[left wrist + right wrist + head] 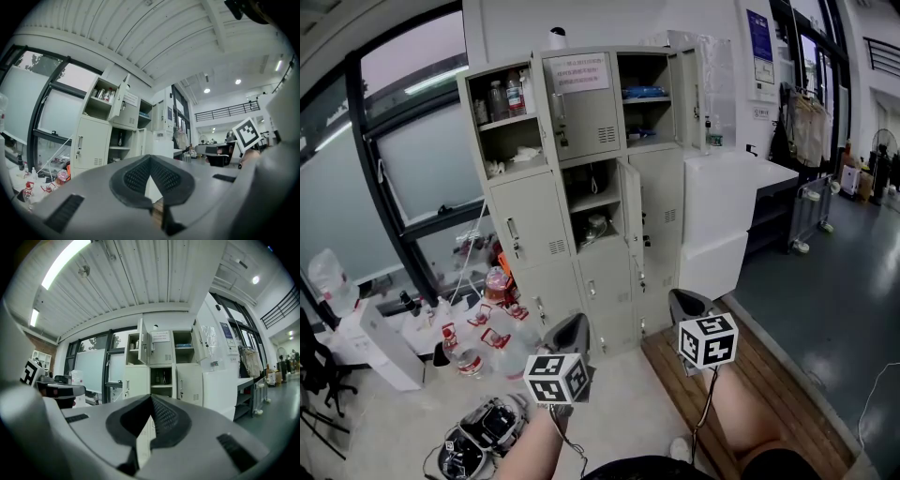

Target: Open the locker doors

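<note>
Both claws are pressed together with nothing between their pads: the left claw (571, 325) (150, 158) and the right claw (685, 302) (151, 397) are held out level, side by side, over the floor. Neither touches anything.

Ahead of them, well apart, stands the grey locker (581, 192) against the wall, with white boxes (719, 216) just beside it on the right and bottles (471, 354) on the floor to its left. Some compartments in the upper rows already stand open. The labelled top door (584, 108), the middle-left door (532, 220) and the lower ones look closed.

These doors are probably thin sheet metal: light, stiff, swinging easily on their hinges, with smooth paint that gives pads little bite. The best hold seems to be the small upright handle (514, 234) near each door's free edge, pinched between the pads or hooked from behind. The pull should be gentle, so the door does not swing wide.
</note>
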`<act>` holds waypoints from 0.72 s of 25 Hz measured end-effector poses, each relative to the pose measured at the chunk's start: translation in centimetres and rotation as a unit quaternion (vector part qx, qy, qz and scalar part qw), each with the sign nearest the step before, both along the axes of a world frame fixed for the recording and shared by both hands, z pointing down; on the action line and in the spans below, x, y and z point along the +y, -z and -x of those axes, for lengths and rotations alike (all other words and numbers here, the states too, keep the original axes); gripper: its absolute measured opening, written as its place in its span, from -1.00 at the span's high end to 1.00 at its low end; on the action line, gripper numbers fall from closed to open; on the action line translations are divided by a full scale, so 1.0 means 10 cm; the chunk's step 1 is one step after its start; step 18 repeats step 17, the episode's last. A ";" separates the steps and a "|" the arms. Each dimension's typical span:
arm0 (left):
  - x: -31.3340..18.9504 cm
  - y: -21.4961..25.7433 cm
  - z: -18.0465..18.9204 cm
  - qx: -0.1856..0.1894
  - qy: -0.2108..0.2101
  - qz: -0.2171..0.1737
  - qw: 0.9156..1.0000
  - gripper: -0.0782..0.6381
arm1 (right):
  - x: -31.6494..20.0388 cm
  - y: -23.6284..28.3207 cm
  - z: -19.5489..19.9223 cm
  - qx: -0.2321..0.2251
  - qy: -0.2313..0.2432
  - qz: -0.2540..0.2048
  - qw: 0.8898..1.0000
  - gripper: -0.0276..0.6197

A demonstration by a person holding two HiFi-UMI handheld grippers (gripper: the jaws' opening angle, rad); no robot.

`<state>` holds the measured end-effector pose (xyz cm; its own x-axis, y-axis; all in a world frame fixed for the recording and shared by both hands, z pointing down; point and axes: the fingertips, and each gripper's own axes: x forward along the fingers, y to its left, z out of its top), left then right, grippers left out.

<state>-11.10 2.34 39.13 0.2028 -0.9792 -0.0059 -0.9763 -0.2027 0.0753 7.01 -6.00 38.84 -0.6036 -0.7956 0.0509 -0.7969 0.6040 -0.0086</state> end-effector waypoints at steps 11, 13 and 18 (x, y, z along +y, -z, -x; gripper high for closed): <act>0.02 0.01 -0.03 -0.001 -0.001 0.000 1.000 0.79 | 0.04 0.00 -0.03 0.000 -0.001 -0.001 1.000 0.91; 0.01 0.00 -0.03 -0.002 -0.001 0.001 1.000 0.79 | 0.03 0.00 -0.03 0.000 -0.001 -0.001 1.000 0.91; 0.00 -0.01 -0.04 -0.004 0.000 0.000 1.000 0.79 | 0.02 -0.01 -0.04 0.000 0.001 -0.002 1.000 0.91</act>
